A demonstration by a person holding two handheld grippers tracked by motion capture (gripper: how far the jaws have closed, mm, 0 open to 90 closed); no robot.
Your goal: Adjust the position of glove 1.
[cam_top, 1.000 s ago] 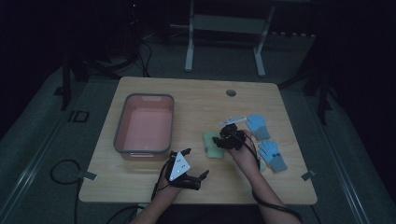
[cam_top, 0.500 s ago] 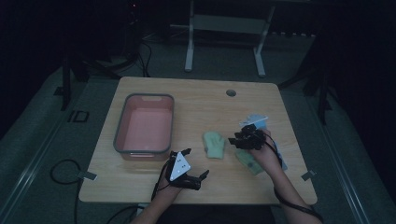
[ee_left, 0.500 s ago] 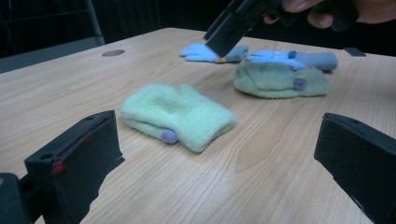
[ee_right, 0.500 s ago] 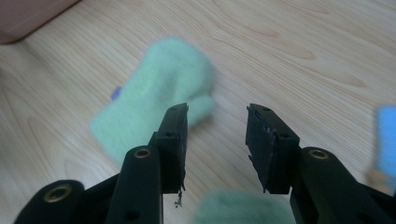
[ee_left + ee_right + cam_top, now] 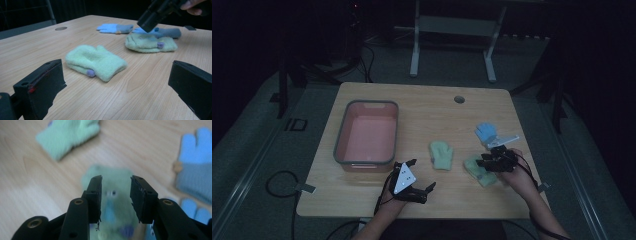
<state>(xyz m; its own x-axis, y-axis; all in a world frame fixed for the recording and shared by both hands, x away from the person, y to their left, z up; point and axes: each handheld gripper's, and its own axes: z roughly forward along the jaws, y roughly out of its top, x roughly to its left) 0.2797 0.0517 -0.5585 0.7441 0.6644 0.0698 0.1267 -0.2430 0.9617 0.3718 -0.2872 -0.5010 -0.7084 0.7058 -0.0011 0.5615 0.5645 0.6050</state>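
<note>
Right gripper (image 5: 484,161) hangs over the green mitten (image 5: 479,170) nearest the blue gloves (image 5: 486,132), jaws closing in but gripping nothing yet, likely lining up a pick. Left gripper (image 5: 422,175) parked wide open, empty, near the pink bin (image 5: 341,137), other mitten (image 5: 96,62) ahead.

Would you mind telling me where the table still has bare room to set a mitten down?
The widest bare patch is the far strip of the table, between the pink tub and the round hole. The near edge right of the left gripper is free too. It is crowded at the right, where the green mittens and blue gloves lie under the right gripper.
</note>
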